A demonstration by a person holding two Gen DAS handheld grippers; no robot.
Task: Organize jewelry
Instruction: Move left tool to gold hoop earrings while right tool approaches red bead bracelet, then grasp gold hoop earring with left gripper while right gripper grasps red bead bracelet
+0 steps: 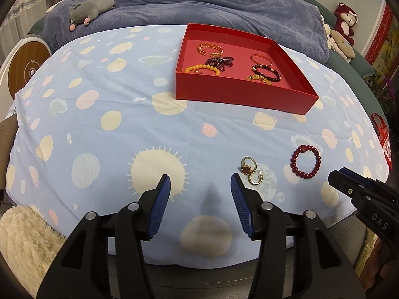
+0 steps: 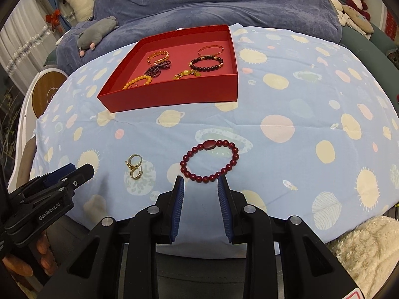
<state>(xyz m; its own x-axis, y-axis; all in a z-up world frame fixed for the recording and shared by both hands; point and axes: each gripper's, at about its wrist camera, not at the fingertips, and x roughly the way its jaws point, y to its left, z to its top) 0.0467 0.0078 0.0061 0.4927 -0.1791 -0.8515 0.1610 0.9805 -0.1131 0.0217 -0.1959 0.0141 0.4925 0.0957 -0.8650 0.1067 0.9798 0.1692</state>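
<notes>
A shallow red cardboard box (image 2: 174,94) holds several bead bracelets and gold bangles; outside it, flat on the desk, lie a dark-red bead bracelet (image 2: 210,161) and, near it, gold rings (image 2: 135,166).

A light blue planet-print cloth (image 1: 104,134) covers the surface. On it lie a red box (image 1: 239,94), a dark red bead bracelet (image 2: 210,160) and gold earrings (image 2: 134,167).

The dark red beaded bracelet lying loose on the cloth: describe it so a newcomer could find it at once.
Start at the red cardboard tray on the pale blue planet-print cloth, then come toward the camera. The dark red beaded bracelet lies flat outside the tray, beyond the right gripper. Unlike the small gold rings beside it, it is a wide ring of round beads with one oval stone.
</notes>
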